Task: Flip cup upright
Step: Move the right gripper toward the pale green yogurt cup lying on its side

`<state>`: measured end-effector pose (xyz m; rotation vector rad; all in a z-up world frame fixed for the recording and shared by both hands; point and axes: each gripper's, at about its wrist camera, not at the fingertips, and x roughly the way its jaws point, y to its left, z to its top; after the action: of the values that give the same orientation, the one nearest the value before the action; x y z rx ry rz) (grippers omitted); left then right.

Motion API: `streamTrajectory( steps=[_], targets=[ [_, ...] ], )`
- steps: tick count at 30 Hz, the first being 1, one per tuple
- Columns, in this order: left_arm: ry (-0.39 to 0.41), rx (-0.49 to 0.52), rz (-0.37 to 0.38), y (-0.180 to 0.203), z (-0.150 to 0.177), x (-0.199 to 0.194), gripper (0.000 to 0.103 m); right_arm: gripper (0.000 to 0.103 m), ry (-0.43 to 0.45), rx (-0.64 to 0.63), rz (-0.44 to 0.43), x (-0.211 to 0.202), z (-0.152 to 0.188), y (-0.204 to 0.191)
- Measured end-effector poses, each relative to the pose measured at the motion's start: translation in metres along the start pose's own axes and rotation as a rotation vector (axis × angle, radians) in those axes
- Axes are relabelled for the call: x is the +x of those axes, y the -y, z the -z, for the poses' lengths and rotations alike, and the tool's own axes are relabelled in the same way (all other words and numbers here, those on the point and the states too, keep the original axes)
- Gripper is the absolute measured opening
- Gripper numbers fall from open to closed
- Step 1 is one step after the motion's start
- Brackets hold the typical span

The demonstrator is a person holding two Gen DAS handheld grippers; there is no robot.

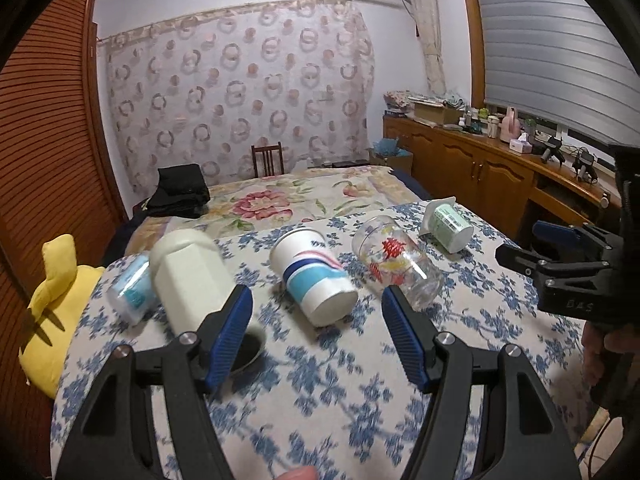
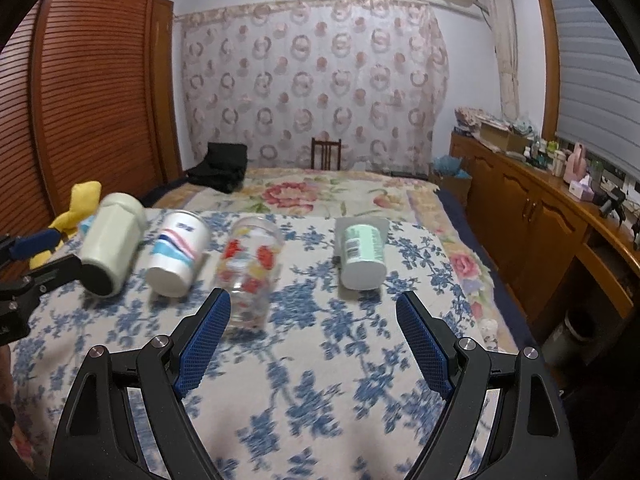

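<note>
Floral tablecloth (image 1: 320, 392), blurred cream cup (image 1: 188, 276) hiding turquoise cup (image 1: 132, 292)

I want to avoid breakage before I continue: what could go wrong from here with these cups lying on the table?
The left gripper is open, so the cream cup beside its finger is not clamped; a push may roll it into the small blue cup near the table edge. The clear glass lies on its side before the open right gripper; a nudge could roll it.

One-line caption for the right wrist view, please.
Open right gripper faces four cups lying on a floral tablecloth: cream tumbler, paper cup, glass, green cup.
</note>
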<state>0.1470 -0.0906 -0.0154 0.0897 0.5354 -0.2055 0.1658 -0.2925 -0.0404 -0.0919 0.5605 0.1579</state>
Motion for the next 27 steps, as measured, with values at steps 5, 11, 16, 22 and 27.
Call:
streamTrajectory(
  steps=[5,11,16,22,27],
  targets=[
    [-0.025,0.003,0.012,0.003,-0.01,0.022,0.067,0.087,-0.062,0.007,0.002,0.031,-0.009,0.019],
    [-0.053,0.006,0.017,0.005,-0.017,0.043,0.067,0.087,-0.148,0.011,-0.003,0.068,-0.021,0.039],
    [-0.075,0.007,0.019,0.004,-0.021,0.057,0.067,0.087,-0.224,0.022,-0.02,0.102,-0.029,0.052],
    [-0.095,0.007,0.025,0.003,-0.022,0.068,0.067,0.085,-0.316,0.047,-0.051,0.137,-0.03,0.06],
    [-0.105,0.01,0.027,0.001,-0.022,0.072,0.067,0.079,-0.349,0.046,-0.044,0.152,-0.032,0.06]
  ],
)
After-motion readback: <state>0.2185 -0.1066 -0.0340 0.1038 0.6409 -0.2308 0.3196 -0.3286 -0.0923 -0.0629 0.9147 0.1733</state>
